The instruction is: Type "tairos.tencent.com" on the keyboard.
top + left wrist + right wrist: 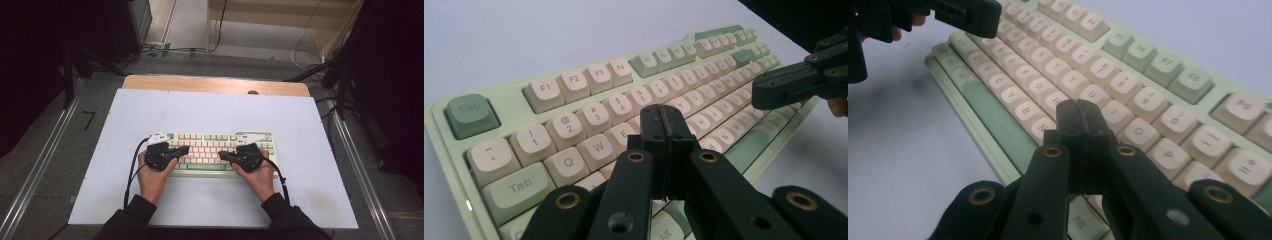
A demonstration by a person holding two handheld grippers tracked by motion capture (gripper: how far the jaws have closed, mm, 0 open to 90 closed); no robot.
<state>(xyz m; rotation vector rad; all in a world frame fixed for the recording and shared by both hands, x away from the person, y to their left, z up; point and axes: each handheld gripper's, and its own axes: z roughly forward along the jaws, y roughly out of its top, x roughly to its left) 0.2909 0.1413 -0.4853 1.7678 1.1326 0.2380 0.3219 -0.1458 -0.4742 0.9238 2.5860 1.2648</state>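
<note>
High view: the keyboard (pixel 220 150) lies near the tabletop's (pixel 150 110) front edge, centred. Left gripper (pixel 184 149) and right gripper (pixel 223 155), both pressed together and holding nothing, hover over its keys; judging by this, typing looks barely begun.

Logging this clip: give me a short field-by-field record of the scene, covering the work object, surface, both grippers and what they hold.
work object: green and cream keyboard, flat, near the table's front middle
surface: pale mat on a wooden table
left gripper: jaws shut, nothing between them, tip over the keyboard's left letter keys
right gripper: jaws shut, nothing between them, tip over the keyboard's right letter keys
contact with keys: cannot tell
hands: left hand and right hand each hold a gripper, tips pointing toward each other
</note>
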